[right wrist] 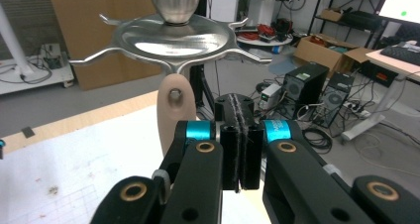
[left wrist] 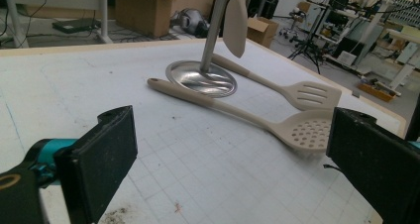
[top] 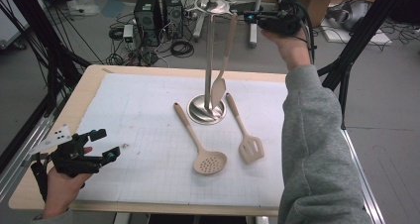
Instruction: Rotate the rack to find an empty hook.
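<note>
Spatula (top: pixel 225 60) is seen hanging by the hole in its handle from a hook of the utensil stand (top: pixel 208 107), its blade down beside the stand's pole and just above the round base. In the right gripper view the handle end (right wrist: pixel 173 112) is shown hooked under the stand's star-shaped top plate (right wrist: pixel 173 35), just beyond the jaws and slightly to their left. The right gripper (top: pixel 252 18) is held level beside the top of the stand, and its jaws are pressed together pad to pad with nothing between them; the spatula is not gripped. On the bench (top: pixel 89 85), which is covered by a white gridded mat, a slotted turner (top: pixel 246 135) is laid just right of the stand's base, and a perforated skimmer (top: pixel 200 144) is laid in front of the base, its handle end close to the rim. The two are seen lying apart, blades pointed away from the stand. The left gripper (top: pixel 106 144) is held well away from the stand at the near left corner of the bench, its jaws spread wide and empty.
</note>
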A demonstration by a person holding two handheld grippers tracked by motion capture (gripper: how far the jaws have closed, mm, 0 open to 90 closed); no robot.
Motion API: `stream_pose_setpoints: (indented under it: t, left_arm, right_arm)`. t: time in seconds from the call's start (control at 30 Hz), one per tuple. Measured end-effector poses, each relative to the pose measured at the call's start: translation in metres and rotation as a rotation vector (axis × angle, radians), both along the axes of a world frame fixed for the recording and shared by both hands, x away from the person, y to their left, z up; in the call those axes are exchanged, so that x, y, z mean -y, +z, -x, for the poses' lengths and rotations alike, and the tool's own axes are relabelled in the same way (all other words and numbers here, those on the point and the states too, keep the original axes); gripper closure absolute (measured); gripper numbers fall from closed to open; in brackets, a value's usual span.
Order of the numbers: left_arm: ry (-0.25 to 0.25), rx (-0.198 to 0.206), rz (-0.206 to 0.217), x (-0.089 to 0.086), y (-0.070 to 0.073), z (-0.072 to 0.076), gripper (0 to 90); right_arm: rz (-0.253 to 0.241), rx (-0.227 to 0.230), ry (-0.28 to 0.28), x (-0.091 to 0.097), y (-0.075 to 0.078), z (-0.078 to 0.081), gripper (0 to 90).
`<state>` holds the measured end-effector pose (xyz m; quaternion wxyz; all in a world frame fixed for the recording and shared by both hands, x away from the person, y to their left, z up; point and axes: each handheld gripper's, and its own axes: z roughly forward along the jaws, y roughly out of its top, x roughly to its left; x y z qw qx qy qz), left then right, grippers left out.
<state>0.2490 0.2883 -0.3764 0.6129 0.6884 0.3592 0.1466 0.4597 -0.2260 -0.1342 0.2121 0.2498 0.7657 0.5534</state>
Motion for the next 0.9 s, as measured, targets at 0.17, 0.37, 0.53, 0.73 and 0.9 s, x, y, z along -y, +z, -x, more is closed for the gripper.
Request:
stream_pose_setpoints:
  t: [0.17,0.37,0.53,0.73,0.9]
  left_arm:
    - [0.000,0.001,-0.003,-0.001,0.001,0.001,6.0]
    - [0.002,-0.002,-0.001,-0.002,0.000,0.002,6.1]
    - [0.001,0.001,-0.001,-0.002,0.000,0.003,6.0]
    - [0.005,-0.002,-0.001,-0.003,0.000,0.003,6.1]
    - [0.007,-0.003,-0.003,-0.004,0.000,0.004,6.0]
  right_arm:
    - [0.013,0.007,-0.007,-0.004,0.002,-0.003,90.0]
    - [0.021,0.020,-0.006,-0.011,0.009,-0.006,90.0]
    - [0.019,0.022,-0.006,-0.015,0.009,-0.009,90.0]
    - [0.018,0.024,0.011,-0.017,0.008,-0.010,90.0]
    - [0.014,0.023,0.018,-0.017,0.008,-0.010,90.0]
